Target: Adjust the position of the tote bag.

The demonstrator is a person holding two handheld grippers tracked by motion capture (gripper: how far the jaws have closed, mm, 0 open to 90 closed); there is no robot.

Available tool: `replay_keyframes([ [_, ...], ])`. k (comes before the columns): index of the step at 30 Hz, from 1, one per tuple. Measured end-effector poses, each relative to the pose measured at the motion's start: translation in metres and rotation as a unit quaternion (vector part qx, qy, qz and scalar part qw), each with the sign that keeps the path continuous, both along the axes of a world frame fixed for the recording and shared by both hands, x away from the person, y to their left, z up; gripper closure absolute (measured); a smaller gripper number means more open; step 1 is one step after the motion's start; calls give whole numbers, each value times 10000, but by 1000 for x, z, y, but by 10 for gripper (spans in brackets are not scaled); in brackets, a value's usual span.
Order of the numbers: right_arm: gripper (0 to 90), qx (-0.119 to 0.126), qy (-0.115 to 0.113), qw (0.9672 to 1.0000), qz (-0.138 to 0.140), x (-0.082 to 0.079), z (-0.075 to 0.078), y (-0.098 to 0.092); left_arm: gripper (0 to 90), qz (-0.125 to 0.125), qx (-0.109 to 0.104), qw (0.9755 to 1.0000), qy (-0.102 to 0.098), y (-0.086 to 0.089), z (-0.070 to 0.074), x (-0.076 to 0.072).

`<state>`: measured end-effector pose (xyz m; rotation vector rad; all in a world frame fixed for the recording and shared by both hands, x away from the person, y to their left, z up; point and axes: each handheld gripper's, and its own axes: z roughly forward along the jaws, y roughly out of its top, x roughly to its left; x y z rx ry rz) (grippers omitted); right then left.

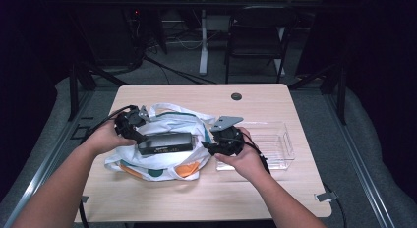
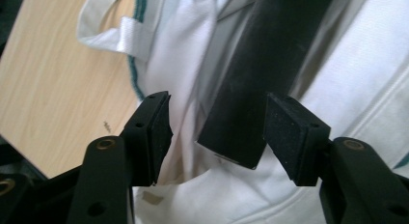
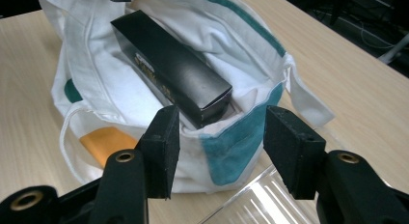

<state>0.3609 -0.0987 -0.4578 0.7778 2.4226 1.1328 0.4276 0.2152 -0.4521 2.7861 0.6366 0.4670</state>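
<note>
A black box is sitting in the mouth of a white cloth bag on the desk.

The left gripper (image 2: 217,137) is hovering with fingers spread around the near end of the box (image 1: 164,142), not touching it; the right gripper (image 3: 219,149) is waiting open by the bag's (image 3: 144,151) teal-patched rim (a clear tray (image 1: 275,144) lies beside). Judging by this, packing is underway; next, pushing the box deeper calls for holding the rim open.

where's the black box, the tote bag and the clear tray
black box (image 1: 164,143), high view, middle of its top face
tote bag (image 3: 91,89), right gripper view, white inner cloth left of the box
clear tray (image 1: 278,139), high view, bare floor of the tray
</note>
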Motion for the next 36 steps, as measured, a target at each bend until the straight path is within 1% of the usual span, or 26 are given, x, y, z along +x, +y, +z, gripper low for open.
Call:
replay_keyframes([
  [1, 472, 22, 39, 10000, 7, -1, -1, 0, 383, 6, 25, 10000, 29, -2, 0, 0],
  [2, 472, 25, 21, 10000, 19, -2, -1, -1, 373, 5, 55, 10000, 27, -3, -1, 1],
  [3, 461, 15, 11, 10000, 21, -4, -2, 0, 339, 4, 84, 9999, 55, -5, -1, 2],
  [5, 454, -2, 17, 10000, 47, -5, -2, 0, 325, -72, 163, 9998, 63, -9, -3, 4],
  [7, 448, -43, 39, 10000, 63, -6, -2, -1, 311, -126, 206, 9995, 190, -13, -6, 5],
  [9, 426, -46, 27, 10000, 15, -7, -1, -2, 289, -261, 325, 9987, 294, -18, -10, 6],
  [11, 402, -56, 34, 10000, -44, -7, -1, -5, 289, -422, 523, 9971, 364, -22, -13, 8],
  [12, 399, -53, 44, 9999, -81, -7, -2, -6, 289, -456, 587, 9965, 389, -24, -15, 9],
  [13, 397, -11, 88, 9999, -120, -7, -2, -7, 289, -482, 603, 9962, 410, -25, -18, 10],
  [16, 388, -8, 110, 9999, -131, -8, -3, -9, 289, -554, 711, 9948, 477, -29, -23, 13],
  [17, 388, -44, 116, 9999, -119, -9, -4, -10, 289, -596, 811, 9938, 472, -31, -26, 14],
  [18, 388, -44, 116, 9999, -119, -9, -4, -10, 289, -596, 811, 9938, 472, -31, -26, 14],
  [20, 388, -80, 104, 9998, -144, -10, -5, -11, 289, -652, 851, 9929, 518, -32, -28, 15],
  [22, 388, -59, 102, 9998, -166, -11, -5, -12, 289, -690, 893, 9921, 549, -34, -30, 17],
  [24, 387, -43, 101, 9998, -184, -11, -6, -13, 289, -700, 883, 9922, 538, -35, -31, 19],
  [25, 386, -76, 109, 9997, -184, -11, -5, -13, 289, -716, 869, 9921, 556, -36, -32, 19],
  [27, 386, -68, 101, 9997, -199, -11, -5, -14, 288, -743, 865, 9916, 607, -39, -34, 20],
  [28, 386, -68, 100, 9997, -197, -11, -5, -14, 285, -779, 912, 9909, 611, -40, -35, 20],
  [30, 386, -32, 94, 9997, -209, -12, -7, -13, 280, -836, 933, 9901, 630, -44, -36, 20],
  [32, 386, -97, 114, 9997, -206, -12, -7, -13, 277, -876, 934, 9898, 617, -47, -37, 21],
  [33, 386, -97, 114, 9997, -206, -12, -7, -13, 277, -880, 901, 9899, 651, -48, -38, 21],
  [36, 386, -98, 112, 9997, -195, -12, -8, -14, 275, -925, 927, 9891, 680, -52, -41, 21],
])
